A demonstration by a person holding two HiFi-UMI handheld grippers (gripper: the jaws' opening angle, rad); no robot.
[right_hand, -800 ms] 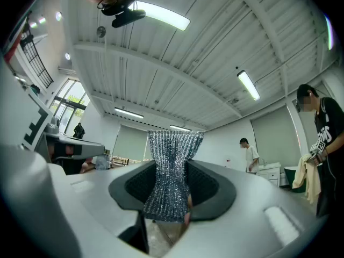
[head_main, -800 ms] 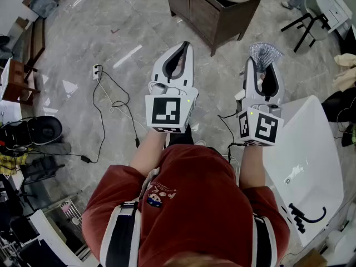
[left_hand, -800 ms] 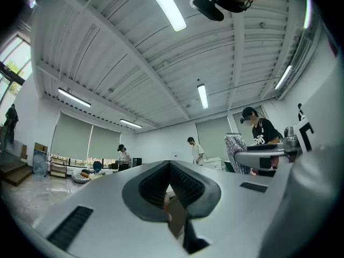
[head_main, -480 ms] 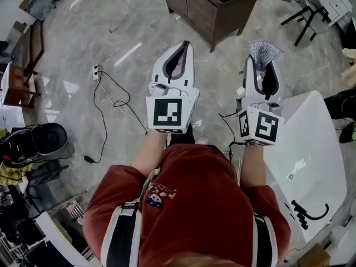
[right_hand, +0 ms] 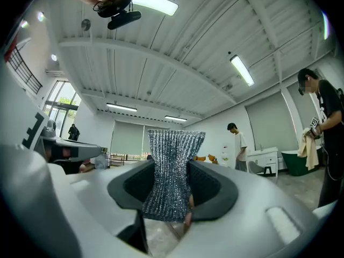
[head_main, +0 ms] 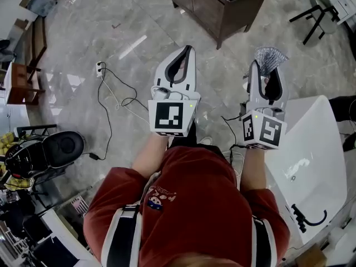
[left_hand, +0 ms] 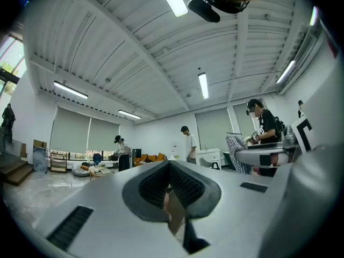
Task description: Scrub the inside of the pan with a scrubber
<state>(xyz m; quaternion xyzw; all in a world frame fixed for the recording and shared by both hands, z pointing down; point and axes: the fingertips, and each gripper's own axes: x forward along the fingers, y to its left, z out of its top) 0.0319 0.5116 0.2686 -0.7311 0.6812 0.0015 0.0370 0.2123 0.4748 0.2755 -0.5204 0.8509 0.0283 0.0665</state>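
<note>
left gripper (left_hand: 170, 164): my fingers are pressed together with nothing between them. I hold it up in front of my chest, pointing away from me.
right gripper (right_hand: 171, 172): my fingers pinch the scrubber (right_hand: 173, 155) about its middle. It is level with the left gripper and well apart from it.
scrubber: silvery mesh, upright between my right pads, its top fanning out past the tips.
floor (head_main: 72, 43): glossy grey stone under both grippers. A black cable (head_main: 105, 102) loops from a socket strip (head_main: 99, 68) at my left.
cabinet (head_main: 214, 10): dark wood, ahead of me, well beyond the tips.
tub (head_main: 311, 149): white, at my right, just beside my right arm. A black tap (head_main: 308, 218) sits at its near end.
people (left_hand: 189, 144): several stand far off across the room.
</note>
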